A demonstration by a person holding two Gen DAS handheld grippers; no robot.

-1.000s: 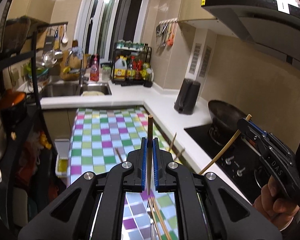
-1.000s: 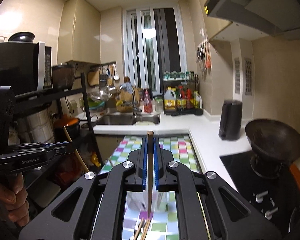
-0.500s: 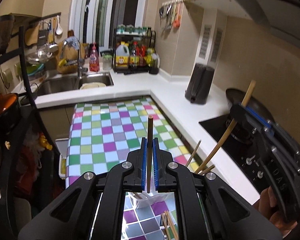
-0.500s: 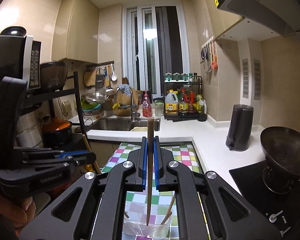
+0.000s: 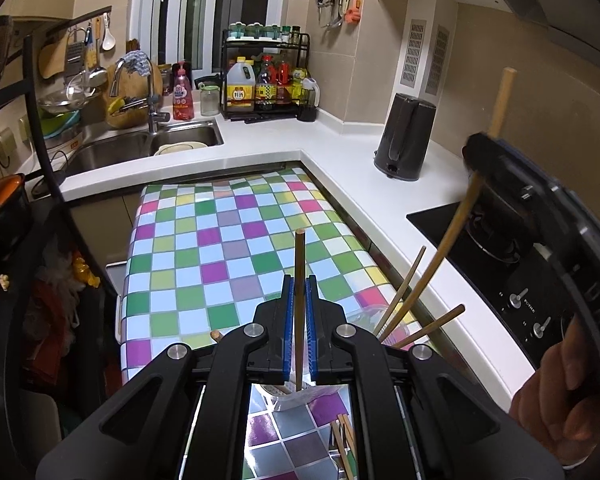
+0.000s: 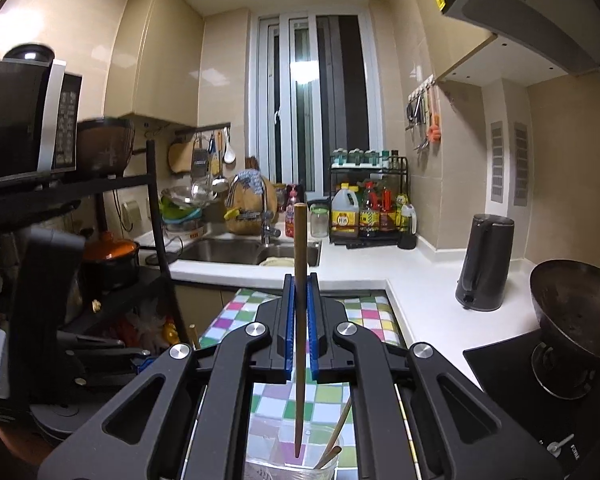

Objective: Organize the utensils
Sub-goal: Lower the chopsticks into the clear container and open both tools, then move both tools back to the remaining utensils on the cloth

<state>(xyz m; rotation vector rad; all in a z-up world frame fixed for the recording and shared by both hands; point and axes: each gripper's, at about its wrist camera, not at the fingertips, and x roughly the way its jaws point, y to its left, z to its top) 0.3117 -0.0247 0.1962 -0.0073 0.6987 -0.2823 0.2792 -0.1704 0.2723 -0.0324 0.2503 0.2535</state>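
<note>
**Both chopsticks poised over the cup: insertion step**

Left gripper (image 5: 299, 300): fingers closed on a wooden chopstick (image 5: 299, 264), held upright between the blue pads. Its lower tip hangs just over a clear plastic cup (image 5: 296, 398), seen through the gap under the fingers; whether the tip is inside the rim cannot be told from this view.

Right gripper (image 6: 300, 300): fingers likewise clamped on a second chopstick (image 6: 299, 248). In the right wrist view its lower tip appears already within the mouth of the cup (image 6: 288, 468), next to chopsticks leaning there. In the left wrist view that same stick (image 5: 452, 236) slants down toward the cup, where two others (image 5: 404, 288) lean out over the rim.

The cup stands on the checkered surface (image 5: 220, 240). More loose chopsticks (image 5: 346, 440) lie on the surface nearer the camera, so the task looks only partly done.

Judgement: the step in hand is dropping the held pair into the cup. Next move calls for each tip to be clearly below the rim before the fingers open; the sticks should then tip against the wall. Risk: the light cup could be nudged or toppled by the two sticks arriving at an angle together.
</note>
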